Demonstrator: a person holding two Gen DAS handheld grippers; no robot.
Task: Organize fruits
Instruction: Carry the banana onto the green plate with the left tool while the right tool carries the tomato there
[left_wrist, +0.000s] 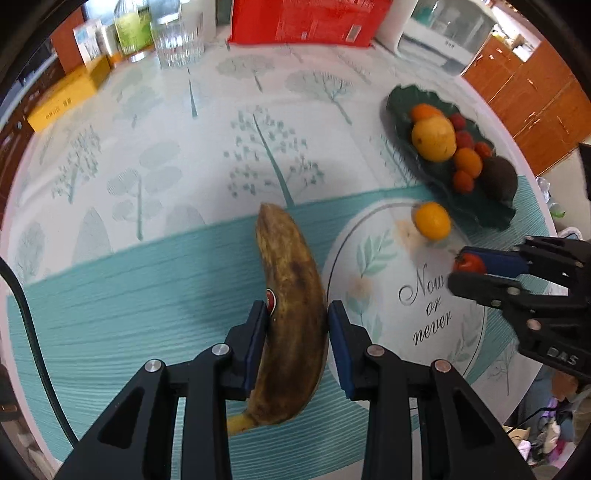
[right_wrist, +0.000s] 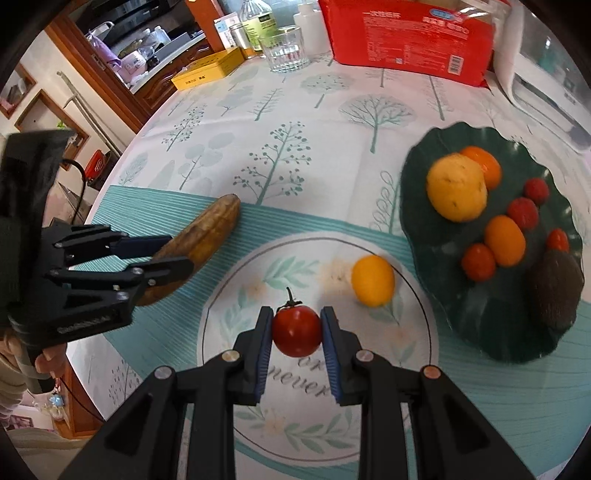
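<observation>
My left gripper (left_wrist: 297, 317) is shut on a brown, overripe banana (left_wrist: 288, 295) with a red sticker, held above the teal band of the tablecloth; the same banana (right_wrist: 207, 236) shows in the right wrist view between the left gripper (right_wrist: 175, 254). My right gripper (right_wrist: 296, 325) is shut on a red cherry tomato (right_wrist: 296, 330) with its stem up, over the printed round motif. That tomato (left_wrist: 469, 263) also shows in the left wrist view in the right gripper (left_wrist: 458, 267). A loose orange fruit (right_wrist: 372, 280) lies on the cloth beside the dark green leaf-shaped plate (right_wrist: 480, 325).
The plate holds a yellow fruit (right_wrist: 456, 192), small oranges, several red tomatoes and a dark avocado (right_wrist: 557, 291). At the table's far side stand a glass (right_wrist: 286, 50), a red package (right_wrist: 410, 37), a yellow box (right_wrist: 208, 68) and bottles. A person's hand (right_wrist: 48, 362) shows at the left.
</observation>
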